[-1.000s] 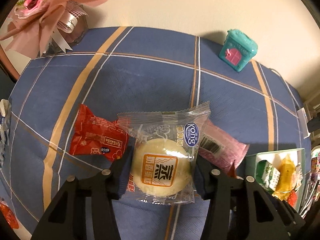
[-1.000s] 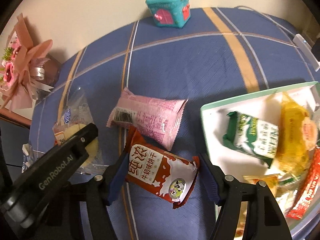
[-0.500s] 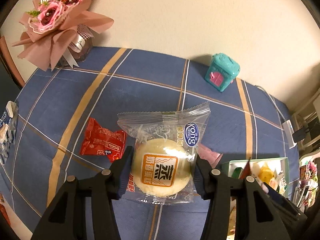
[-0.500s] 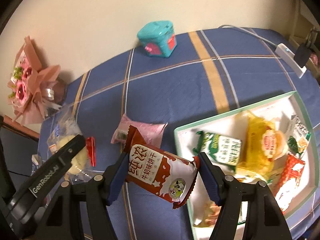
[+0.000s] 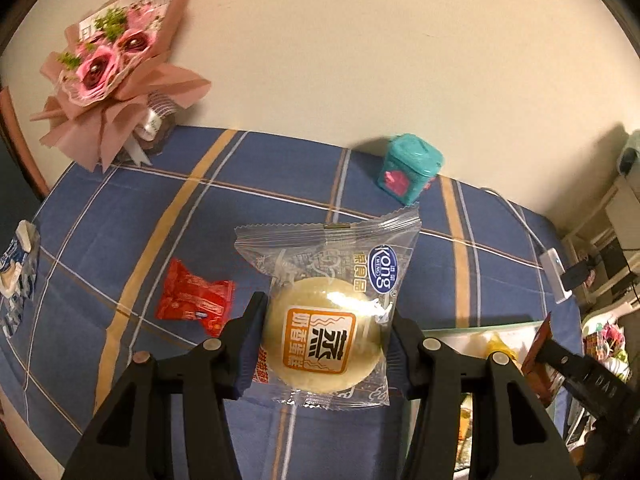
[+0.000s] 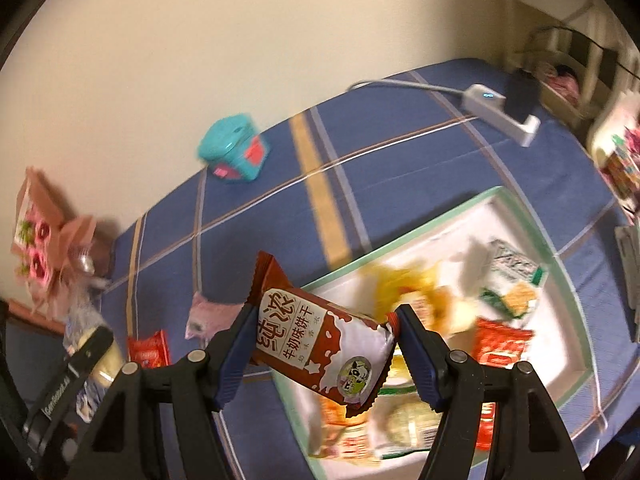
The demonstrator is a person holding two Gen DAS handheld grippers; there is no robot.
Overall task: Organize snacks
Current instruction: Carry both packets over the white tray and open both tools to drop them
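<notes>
Several tray snacks blurred, perhaps unreadable; pink packet half-hidden.

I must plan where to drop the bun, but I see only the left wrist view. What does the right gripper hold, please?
Observer: The right gripper has its jaws shut on a brown-and-white biscuit packet, which seems to be over the left edge of the tray.
Operator: Is there free place in the tray?
Observer: Yes, its far corner is bare white; the rest is crowded.
Operator: Does anything lie behind my bun?
Observer: A pink packet lies on the cloth, left of the tray.
</notes>
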